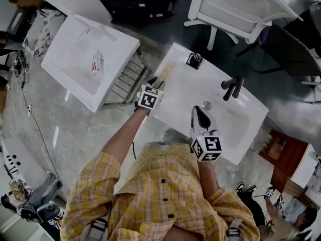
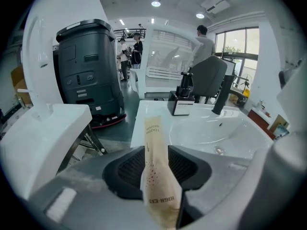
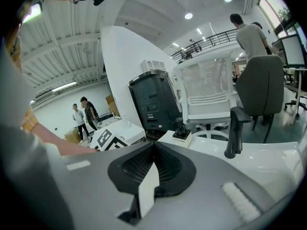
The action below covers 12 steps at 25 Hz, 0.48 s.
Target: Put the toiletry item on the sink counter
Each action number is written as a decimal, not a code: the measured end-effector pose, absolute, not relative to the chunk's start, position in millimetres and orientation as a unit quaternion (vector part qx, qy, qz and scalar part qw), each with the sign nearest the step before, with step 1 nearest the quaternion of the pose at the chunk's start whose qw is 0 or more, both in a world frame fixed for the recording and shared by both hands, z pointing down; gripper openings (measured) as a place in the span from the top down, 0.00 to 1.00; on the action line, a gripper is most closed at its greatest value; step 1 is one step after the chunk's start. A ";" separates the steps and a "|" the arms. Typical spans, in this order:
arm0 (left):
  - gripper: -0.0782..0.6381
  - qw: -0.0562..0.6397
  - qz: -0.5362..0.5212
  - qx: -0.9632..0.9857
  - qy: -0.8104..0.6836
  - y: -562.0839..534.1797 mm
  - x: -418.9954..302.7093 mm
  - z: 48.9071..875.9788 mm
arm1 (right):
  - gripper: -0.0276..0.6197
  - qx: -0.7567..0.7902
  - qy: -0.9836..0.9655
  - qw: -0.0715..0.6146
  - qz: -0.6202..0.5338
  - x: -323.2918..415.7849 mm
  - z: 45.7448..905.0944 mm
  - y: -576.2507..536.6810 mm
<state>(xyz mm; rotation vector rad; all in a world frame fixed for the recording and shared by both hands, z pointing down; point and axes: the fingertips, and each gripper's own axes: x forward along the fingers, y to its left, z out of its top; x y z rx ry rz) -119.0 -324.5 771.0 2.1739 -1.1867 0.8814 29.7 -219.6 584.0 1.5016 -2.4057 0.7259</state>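
Observation:
The toiletry item is a tan paper toothbrush packet (image 1: 166,73). It lies along the left rim of the white sink counter (image 1: 176,93). In the left gripper view the packet (image 2: 154,176) runs away from me between the two black pads (image 2: 125,169), with a gap at each side. My left gripper (image 1: 156,83) is open around its near end. The right gripper (image 1: 199,114) hovers over the basin near the drain (image 1: 206,105). In its own view the right gripper (image 3: 153,150) has its jaws shut with nothing between them.
A black soap dispenser (image 1: 194,60) stands at the counter's far corner, and a black faucet (image 1: 231,88) behind the basin. A second white sink (image 1: 75,79) to the left holds a small bottle (image 1: 96,64). A dark machine (image 2: 88,75) and several people are in the background.

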 end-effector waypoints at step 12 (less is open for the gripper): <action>0.69 0.234 0.272 0.812 -0.461 -313.5 -114.5 718.6 | 0.95 0.504 -0.830 0.096 0.220 25.0 560.2 -203.8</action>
